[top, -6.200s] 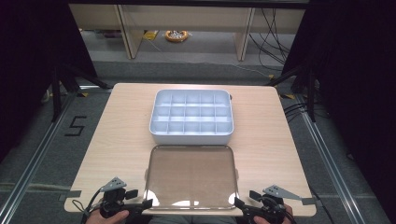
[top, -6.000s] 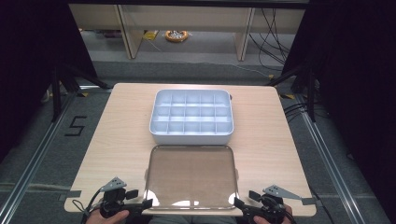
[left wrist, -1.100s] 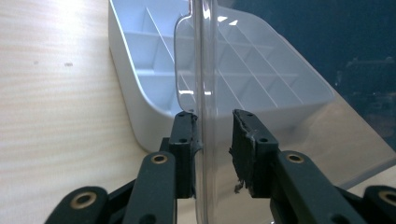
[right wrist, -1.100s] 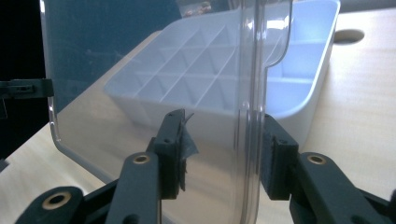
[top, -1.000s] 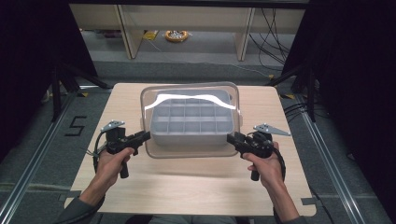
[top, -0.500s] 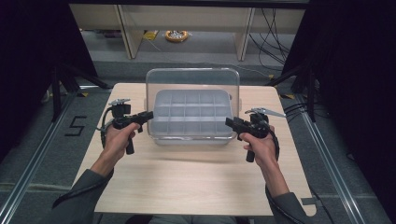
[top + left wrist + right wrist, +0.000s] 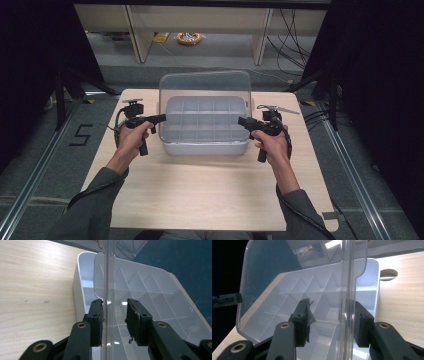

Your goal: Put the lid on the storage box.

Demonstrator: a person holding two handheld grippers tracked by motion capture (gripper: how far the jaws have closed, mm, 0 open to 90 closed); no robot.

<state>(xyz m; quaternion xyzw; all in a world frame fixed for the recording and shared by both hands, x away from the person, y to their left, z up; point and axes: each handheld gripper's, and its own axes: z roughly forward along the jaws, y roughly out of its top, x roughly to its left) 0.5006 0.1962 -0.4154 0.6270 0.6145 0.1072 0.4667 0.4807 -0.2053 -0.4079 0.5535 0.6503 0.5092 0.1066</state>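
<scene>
Right now I hold the clear lid [image 7: 205,92] upright over the white divided box [image 7: 205,127] at the middle of the worktop [image 7: 200,195]. My left tool [image 7: 159,118] and right tool [image 7: 242,120] each straddle a side edge of the lid, jaws apart, one pad touching.

Lab or recording rig, not a home: a bare wooden table [image 7: 200,190] on grey carpet floor [image 7: 45,150], dark curtains [image 7: 30,60] on both sides, metal floor rails [image 7: 30,190], a "5" marked on the floor [image 7: 80,135], loose cables [image 7: 295,30], plain shelving [image 7: 200,20] behind
</scene>
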